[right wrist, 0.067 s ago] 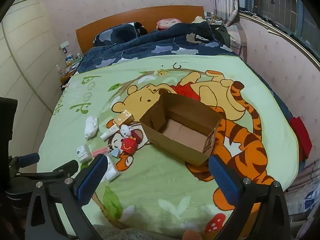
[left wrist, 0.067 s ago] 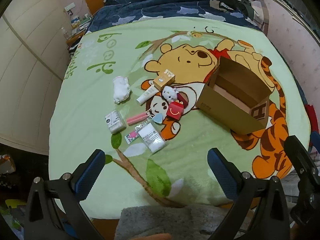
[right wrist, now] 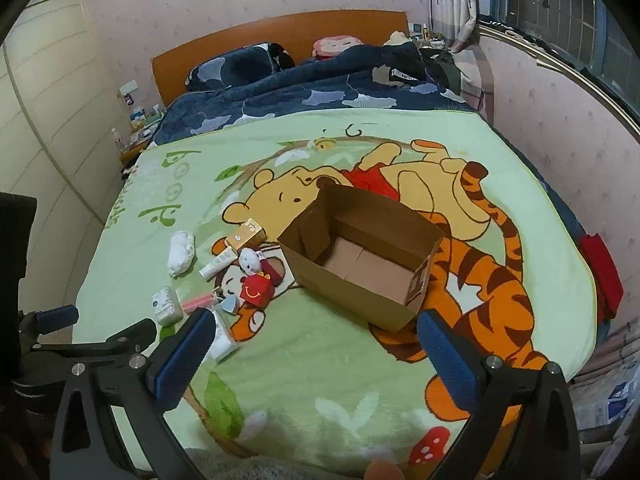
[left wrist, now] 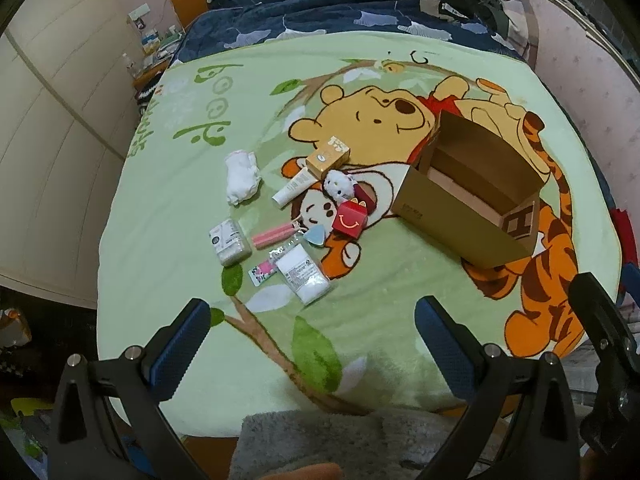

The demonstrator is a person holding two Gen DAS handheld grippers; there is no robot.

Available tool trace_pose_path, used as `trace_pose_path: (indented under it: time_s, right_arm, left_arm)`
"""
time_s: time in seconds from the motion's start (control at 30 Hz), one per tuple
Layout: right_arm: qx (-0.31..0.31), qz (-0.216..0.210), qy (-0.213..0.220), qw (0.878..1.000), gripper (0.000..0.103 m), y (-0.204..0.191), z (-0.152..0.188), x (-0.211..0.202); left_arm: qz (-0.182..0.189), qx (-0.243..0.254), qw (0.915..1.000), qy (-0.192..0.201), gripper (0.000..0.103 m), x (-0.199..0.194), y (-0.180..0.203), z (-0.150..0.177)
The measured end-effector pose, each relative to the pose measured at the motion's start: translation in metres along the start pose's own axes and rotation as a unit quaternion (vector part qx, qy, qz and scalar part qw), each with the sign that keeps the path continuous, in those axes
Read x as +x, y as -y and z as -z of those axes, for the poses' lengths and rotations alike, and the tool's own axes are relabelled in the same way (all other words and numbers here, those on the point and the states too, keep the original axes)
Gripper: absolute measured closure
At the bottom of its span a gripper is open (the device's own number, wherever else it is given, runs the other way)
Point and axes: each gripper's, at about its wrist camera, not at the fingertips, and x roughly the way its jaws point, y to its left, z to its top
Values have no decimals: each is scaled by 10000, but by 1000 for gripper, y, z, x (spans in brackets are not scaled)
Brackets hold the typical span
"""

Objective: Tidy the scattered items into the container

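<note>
Open cardboard box (right wrist: 362, 266) empty, items (left wrist: 296, 216) beside

A home bedroom: bed (right wrist: 400, 128), headboard (right wrist: 280, 36), wardrobe (right wrist: 52, 120).

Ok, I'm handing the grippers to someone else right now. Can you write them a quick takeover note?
Left gripper: open, empty, above the blanket's near edge.
Right gripper: open, empty, near the cardboard box.
Box: open, empty, on the green blanket.
Items all lie left of the box: red box, plush toy, orange carton, tube, white sock, packets.
Done: nothing. Left: everything.
</note>
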Motion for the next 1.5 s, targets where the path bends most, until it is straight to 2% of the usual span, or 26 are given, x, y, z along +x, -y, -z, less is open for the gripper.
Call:
trace_pose_path:
  time_s: [0.27, 0.47, 1.5]
  right_arm:
    - [19, 81, -135, 9999, 0, 5, -3, 2]
    - [-76, 130, -36, 9999, 0, -2, 2, 2]
    - [-116, 150, -103, 9998, 0, -4, -4, 10]
  left_arm:
    - [32, 50, 9999, -92, 0, 6, 7, 0]
    - [87, 14, 9999, -84, 0, 9, 7, 1]
    - [125, -75, 9997, -191, 0, 18, 6, 0]
